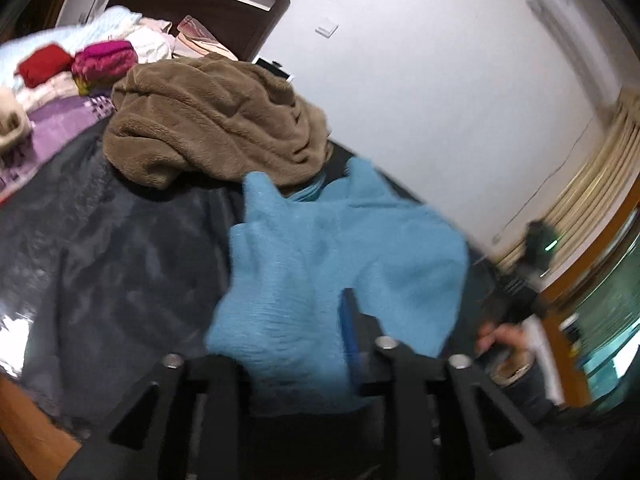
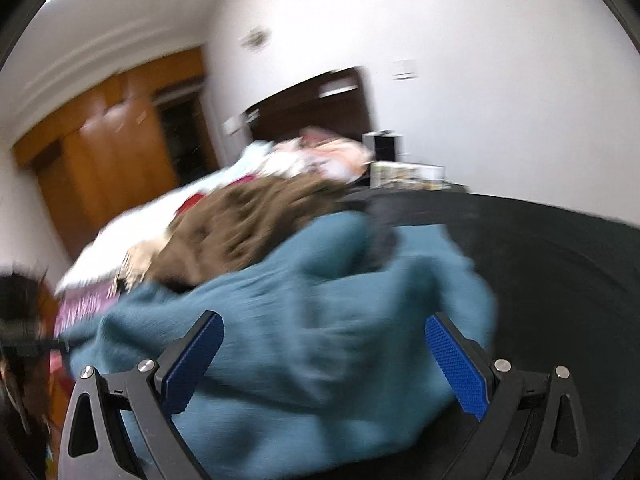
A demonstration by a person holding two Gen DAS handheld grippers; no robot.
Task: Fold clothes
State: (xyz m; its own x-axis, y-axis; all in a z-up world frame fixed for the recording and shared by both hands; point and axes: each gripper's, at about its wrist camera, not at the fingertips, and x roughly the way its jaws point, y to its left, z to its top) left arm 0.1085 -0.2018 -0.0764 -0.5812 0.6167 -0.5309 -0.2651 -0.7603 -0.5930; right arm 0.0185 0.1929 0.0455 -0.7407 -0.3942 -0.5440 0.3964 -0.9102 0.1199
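The blue garment (image 2: 304, 312) lies crumpled on the bed, directly ahead of the wide-open, empty right gripper (image 2: 324, 360); the left gripper (image 1: 308, 364) appears clamped on its near edge

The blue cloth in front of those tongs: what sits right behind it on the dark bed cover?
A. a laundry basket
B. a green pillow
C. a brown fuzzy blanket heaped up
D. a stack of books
C: a crumpled brown fuzzy blanket is heaped on the dark bed cover just behind the blue cloth, its edge overlapping the cloth's far end.
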